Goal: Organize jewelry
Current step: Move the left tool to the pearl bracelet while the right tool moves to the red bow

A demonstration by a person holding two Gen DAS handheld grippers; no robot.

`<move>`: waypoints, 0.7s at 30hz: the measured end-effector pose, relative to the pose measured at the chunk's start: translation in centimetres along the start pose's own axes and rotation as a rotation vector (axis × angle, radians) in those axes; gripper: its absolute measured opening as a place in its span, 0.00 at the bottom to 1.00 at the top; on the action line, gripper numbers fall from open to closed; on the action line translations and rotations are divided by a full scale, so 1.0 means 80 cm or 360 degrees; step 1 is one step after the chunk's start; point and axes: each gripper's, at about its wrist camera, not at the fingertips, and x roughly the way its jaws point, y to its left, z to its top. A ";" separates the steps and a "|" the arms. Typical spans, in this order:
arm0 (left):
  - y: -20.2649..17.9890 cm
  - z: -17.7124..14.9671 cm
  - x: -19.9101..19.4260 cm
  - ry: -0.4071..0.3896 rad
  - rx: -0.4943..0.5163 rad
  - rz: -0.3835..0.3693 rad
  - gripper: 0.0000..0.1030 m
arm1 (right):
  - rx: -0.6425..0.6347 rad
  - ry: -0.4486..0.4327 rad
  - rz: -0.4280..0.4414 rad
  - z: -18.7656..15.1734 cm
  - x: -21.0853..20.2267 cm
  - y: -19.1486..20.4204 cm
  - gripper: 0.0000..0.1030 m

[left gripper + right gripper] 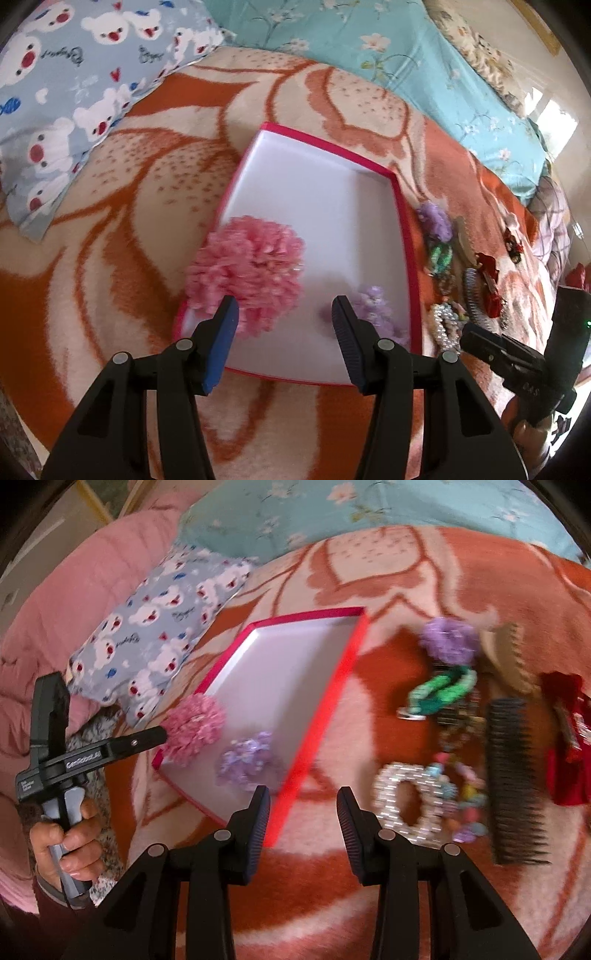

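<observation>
Two spread grippers over a red-rimmed box and loose hair pieces on a blanket.

The shallow cardboard box [325,206], smooth white inside, lies on a fuzzy orange-and-cream blanket [122,206]. In it, at its near end, sit a fluffy pink pompom [245,269] by the left rim and a frilly lilac scrunchie [376,310] by the right rim. The left gripper [284,314] hangs open above them, holding nothing. The right gripper [303,806], jaws also apart and empty, hovers beside the box's right rim, near a beaded pearl ring [402,801], a black toothed comb [513,779], a green clip [439,692] and a second lilac puff [448,640].
</observation>
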 end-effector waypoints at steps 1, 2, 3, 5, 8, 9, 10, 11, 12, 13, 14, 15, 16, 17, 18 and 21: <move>-0.006 0.000 0.000 0.0003 0.0013 -0.0015 0.50 | 0.0010 -0.0009 -0.0009 -0.001 -0.004 -0.005 0.39; -0.011 -0.001 0.000 0.0005 0.0024 -0.0021 0.50 | 0.0025 -0.0021 -0.0023 -0.002 -0.010 -0.012 0.39; -0.017 -0.001 0.000 0.0007 0.0037 -0.0027 0.50 | 0.0039 -0.0032 -0.0038 -0.003 -0.015 -0.018 0.39; -0.028 -0.003 0.000 0.0015 0.0062 -0.0041 0.50 | 0.0070 -0.0050 -0.0062 -0.006 -0.025 -0.032 0.39; -0.048 -0.006 0.003 0.0034 0.0107 -0.0074 0.50 | 0.0118 -0.0072 -0.0105 -0.011 -0.039 -0.050 0.39; -0.053 -0.007 0.004 0.0039 0.0123 -0.0082 0.50 | 0.0134 -0.0080 -0.0117 -0.014 -0.044 -0.059 0.39; -0.061 -0.008 0.006 0.0045 0.0143 -0.0091 0.50 | 0.0147 -0.0086 -0.0130 -0.016 -0.048 -0.064 0.39; -0.068 -0.010 0.007 0.0050 0.0163 -0.0100 0.50 | 0.0164 -0.0093 -0.0144 -0.019 -0.052 -0.071 0.39; -0.076 -0.012 0.007 0.0055 0.0180 -0.0110 0.50 | 0.0177 -0.0097 -0.0154 -0.021 -0.055 -0.076 0.39; -0.085 -0.013 0.009 0.0064 0.0204 -0.0122 0.50 | 0.0195 -0.0104 -0.0164 -0.023 -0.060 -0.083 0.39; -0.092 -0.016 0.011 0.0070 0.0221 -0.0129 0.50 | 0.0213 -0.0111 -0.0178 -0.025 -0.064 -0.090 0.39; -0.100 -0.018 0.013 0.0079 0.0240 -0.0139 0.50 | 0.0225 -0.0115 -0.0187 -0.027 -0.067 -0.094 0.39; -0.107 -0.019 0.014 0.0087 0.0258 -0.0151 0.50 | 0.0240 -0.0121 -0.0197 -0.028 -0.071 -0.100 0.39; -0.112 -0.021 0.015 0.0094 0.0271 -0.0159 0.50 | 0.0255 -0.0127 -0.0204 -0.029 -0.074 -0.106 0.39; -0.119 -0.023 0.017 0.0103 0.0290 -0.0169 0.50 | 0.0265 -0.0132 -0.0209 -0.030 -0.076 -0.109 0.39; -0.134 -0.026 0.020 0.0125 0.0329 -0.0192 0.50 | 0.0293 -0.0153 -0.0230 -0.033 -0.085 -0.121 0.39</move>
